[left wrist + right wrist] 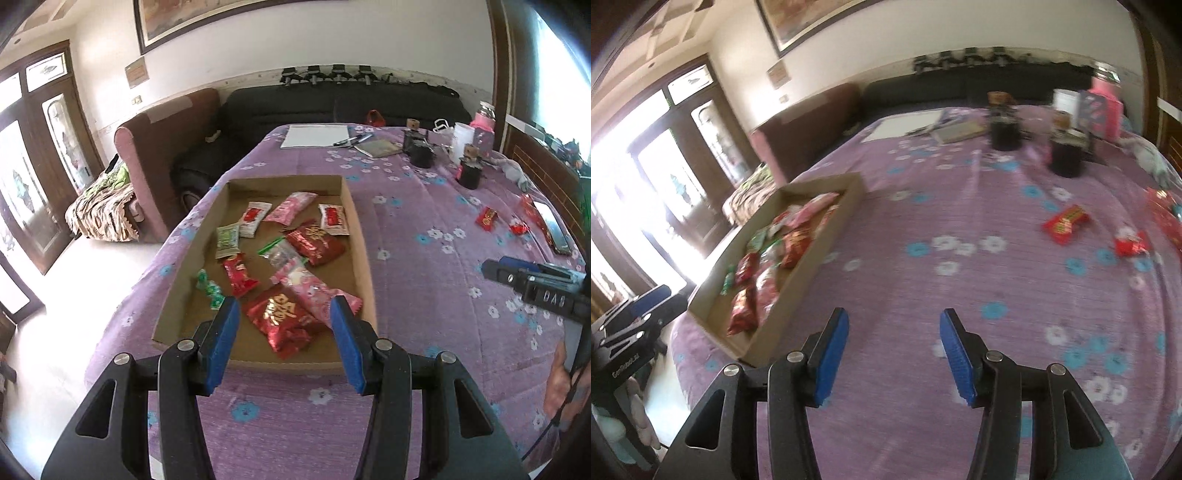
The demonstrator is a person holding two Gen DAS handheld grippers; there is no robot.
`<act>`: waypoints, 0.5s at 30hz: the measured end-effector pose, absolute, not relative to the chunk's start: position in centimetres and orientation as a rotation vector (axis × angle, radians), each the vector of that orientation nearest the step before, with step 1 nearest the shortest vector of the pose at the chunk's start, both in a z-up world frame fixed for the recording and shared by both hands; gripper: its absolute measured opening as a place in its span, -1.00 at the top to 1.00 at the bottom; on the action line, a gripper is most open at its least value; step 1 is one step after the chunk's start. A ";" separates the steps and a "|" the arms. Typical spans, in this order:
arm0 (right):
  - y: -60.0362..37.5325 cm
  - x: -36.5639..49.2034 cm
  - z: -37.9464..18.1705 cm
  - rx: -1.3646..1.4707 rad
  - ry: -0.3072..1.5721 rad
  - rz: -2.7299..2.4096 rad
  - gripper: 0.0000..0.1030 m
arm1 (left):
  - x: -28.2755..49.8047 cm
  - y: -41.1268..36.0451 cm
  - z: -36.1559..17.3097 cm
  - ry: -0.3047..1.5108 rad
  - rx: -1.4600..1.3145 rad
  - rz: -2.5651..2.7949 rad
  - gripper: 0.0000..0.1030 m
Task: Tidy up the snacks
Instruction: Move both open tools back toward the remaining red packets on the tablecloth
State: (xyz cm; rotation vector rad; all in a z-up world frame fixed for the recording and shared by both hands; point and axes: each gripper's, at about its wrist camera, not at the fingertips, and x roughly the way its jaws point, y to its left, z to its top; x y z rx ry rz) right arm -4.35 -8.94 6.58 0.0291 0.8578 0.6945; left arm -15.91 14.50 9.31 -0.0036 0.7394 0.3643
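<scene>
A shallow cardboard box (360,236) lies on the purple flowered tablecloth and holds several snack packets, among them a red packet with gold writing (279,319) and a pink packet (314,290). My left gripper (284,306) is open and empty, above the box's near end. My right gripper (892,319) is open and empty over bare cloth, right of the box (827,229). A red snack packet (1065,221) and a smaller red one (1131,243) lie loose on the cloth far right; they also show in the left wrist view (487,218).
Two black jars (469,171) stand at the far side with a notebook (378,147), pens, white paper (314,136) and a pink bottle (484,120). A phone (554,225) lies at the right edge. Sofas (332,103) stand beyond the table.
</scene>
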 end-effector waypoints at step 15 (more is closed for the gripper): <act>-18.0 -0.7 5.7 0.158 0.866 0.523 -0.05 | -14.1 11.7 7.6 0.795 0.033 0.299 0.04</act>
